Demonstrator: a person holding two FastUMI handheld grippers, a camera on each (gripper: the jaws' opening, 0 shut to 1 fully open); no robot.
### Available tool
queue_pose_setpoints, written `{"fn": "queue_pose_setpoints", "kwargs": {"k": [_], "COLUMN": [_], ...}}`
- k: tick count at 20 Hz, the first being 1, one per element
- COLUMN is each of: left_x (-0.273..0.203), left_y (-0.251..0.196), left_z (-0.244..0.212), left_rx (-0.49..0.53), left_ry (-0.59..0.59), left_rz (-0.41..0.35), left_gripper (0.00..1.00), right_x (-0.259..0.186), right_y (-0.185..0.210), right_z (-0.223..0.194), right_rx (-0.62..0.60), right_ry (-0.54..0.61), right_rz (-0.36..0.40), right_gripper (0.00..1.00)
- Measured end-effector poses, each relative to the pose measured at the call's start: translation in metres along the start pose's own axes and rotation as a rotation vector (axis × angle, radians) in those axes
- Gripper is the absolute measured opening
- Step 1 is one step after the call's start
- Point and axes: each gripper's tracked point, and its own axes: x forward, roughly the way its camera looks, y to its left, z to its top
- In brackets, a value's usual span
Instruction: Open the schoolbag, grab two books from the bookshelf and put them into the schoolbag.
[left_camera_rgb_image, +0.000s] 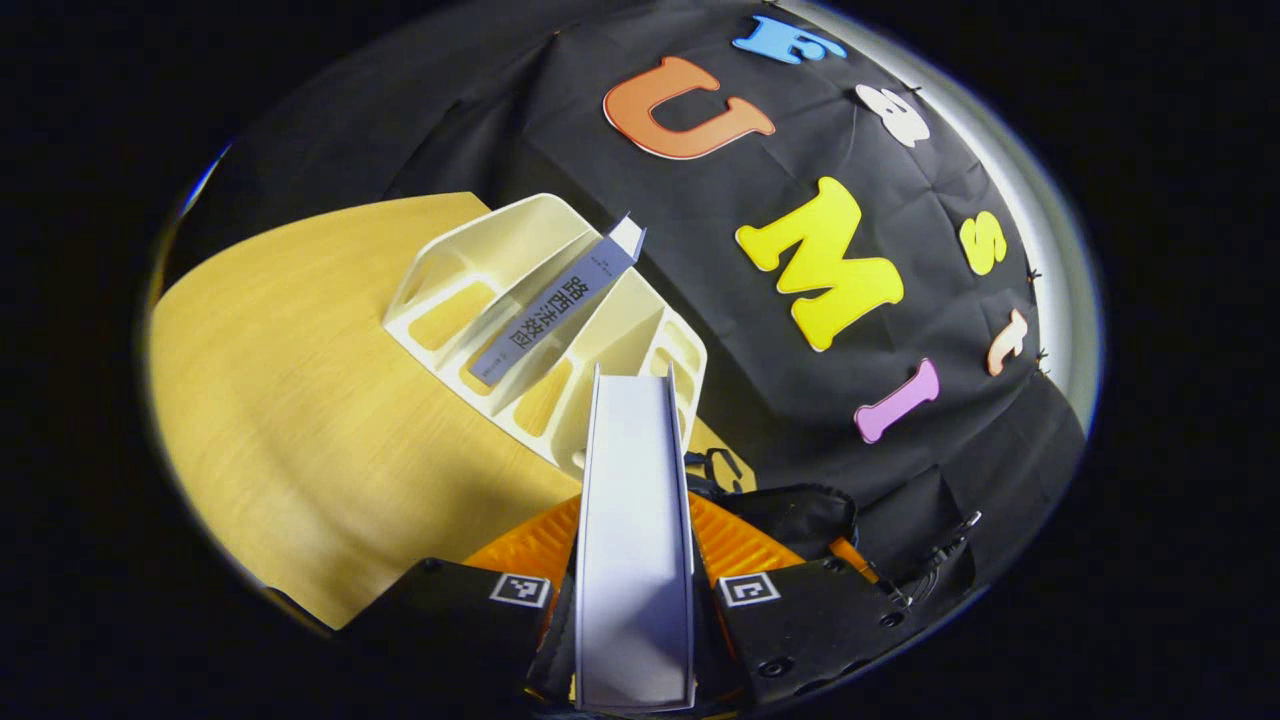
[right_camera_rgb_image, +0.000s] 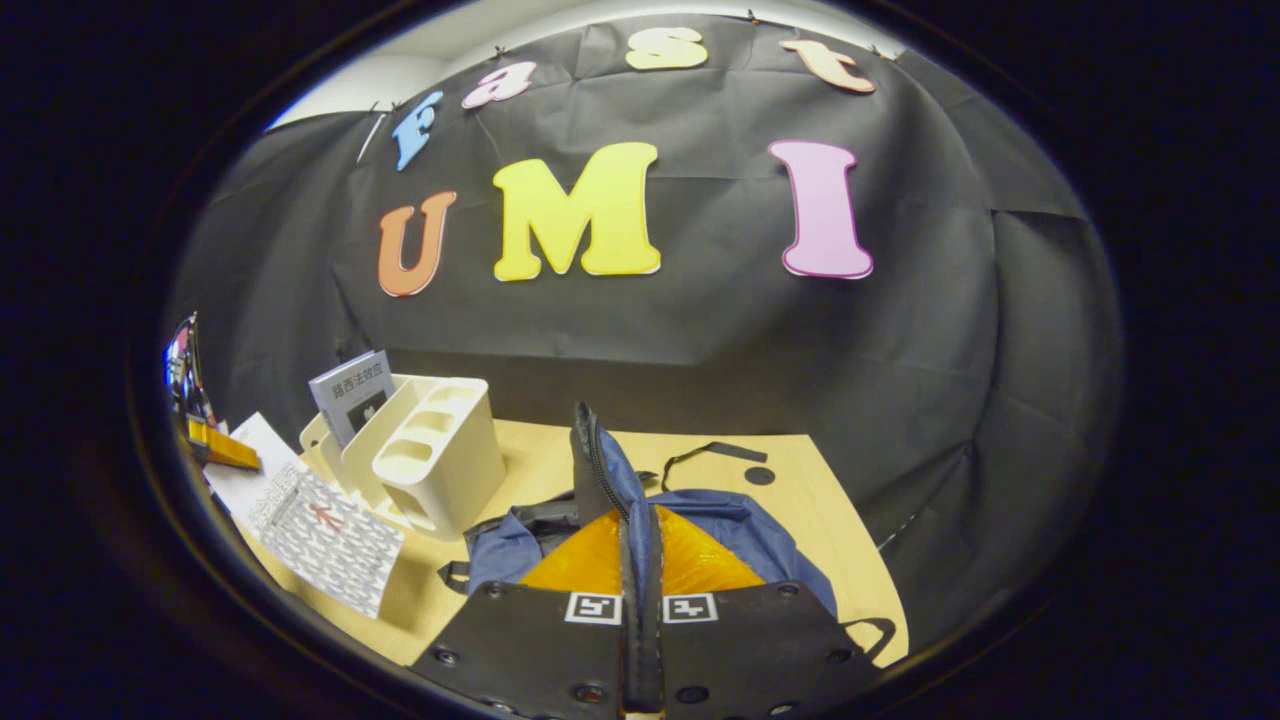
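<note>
In the left gripper view, my left gripper (left_camera_rgb_image: 634, 640) pinches a thick white-paged book (left_camera_rgb_image: 634, 520) between both fingers, page edges facing the camera, the book standing upright and reaching forward over the bright orange lining (left_camera_rgb_image: 735, 540) of the open schoolbag. Beyond it, a cream plastic bookshelf with slanted dividers (left_camera_rgb_image: 545, 320) sits on the pale wooden table (left_camera_rgb_image: 300, 420). A second book with a grey spine (left_camera_rgb_image: 555, 305) leans in one of the shelf's middle slots.

In the right gripper view, my right gripper (right_camera_rgb_image: 641, 610) is pressed together on the dark zipper-edged flap (right_camera_rgb_image: 600, 470) of the blue fabric schoolbag (right_camera_rgb_image: 740, 530), holding that flap raised so the orange interior shows. The bag lies on the table just right of the cream bookshelf (right_camera_rgb_image: 430, 450), where the grey book (right_camera_rgb_image: 352, 392) stands. At the left edge, the first book appears again by its patterned grey-and-white cover (right_camera_rgb_image: 320, 530), low over the table beside the shelf.
</note>
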Motion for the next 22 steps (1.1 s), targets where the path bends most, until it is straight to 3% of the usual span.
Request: {"fn": "queue_pose_setpoints", "kwargs": {"k": [3, 4, 5, 7, 13, 14, 15, 16, 17, 19, 22], "left_x": [0.031, 0.040, 0.048, 0.070, 0.139, 0.149, 0.161, 0.171, 0.183, 0.199, 0.219], "left_y": [-0.016, -0.024, -0.032, -0.049, -0.081, -0.088, -0.095, -0.098, -0.097, -0.095, -0.102], "left_z": [-0.030, -0.040, -0.049, -0.064, -0.092, -0.098, -0.105, -0.113, -0.122, -0.137, -0.150], "left_rx": [0.005, -0.006, -0.032, -0.071, -0.165, -0.174, -0.178, -0.173, -0.161, -0.155, -0.191], "left_ry": [0.050, 0.069, 0.084, 0.115, 0.137, 0.141, 0.146, 0.155, 0.166, 0.189, 0.191], "left_rz": [-0.046, -0.070, -0.098, -0.143, -0.191, -0.202, -0.209, -0.196, -0.164, -0.123, -0.125], "left_gripper": [0.47, 0.52, 0.47, 0.47, 0.47, 0.52, 0.47, 0.52, 0.47, 0.47, 0.47], "right_x": [-0.003, -0.002, -0.003, -0.002, -0.002, -0.003, -0.003, -0.003, -0.004, -0.004, -0.007], "right_y": [-0.005, -0.007, -0.007, -0.007, -0.008, -0.007, -0.007, -0.009, -0.010, -0.012, -0.012], "right_z": [0.006, 0.009, 0.008, 0.008, 0.012, 0.013, 0.012, 0.014, 0.016, 0.019, 0.023], "right_rx": [0.007, 0.008, 0.003, 0.000, 0.037, 0.044, 0.053, 0.054, 0.053, 0.055, 0.055], "right_ry": [-0.015, -0.021, -0.025, -0.026, -0.034, -0.036, -0.039, -0.043, -0.053, -0.071, -0.082], "right_rz": [-0.012, -0.015, -0.015, -0.009, 0.010, 0.020, 0.027, 0.031, 0.029, 0.030, 0.055], "right_gripper": [0.00, 0.00, 0.00, 0.00, 0.00, 0.00, 0.00, 0.00, 0.00, 0.00, 0.00]}}
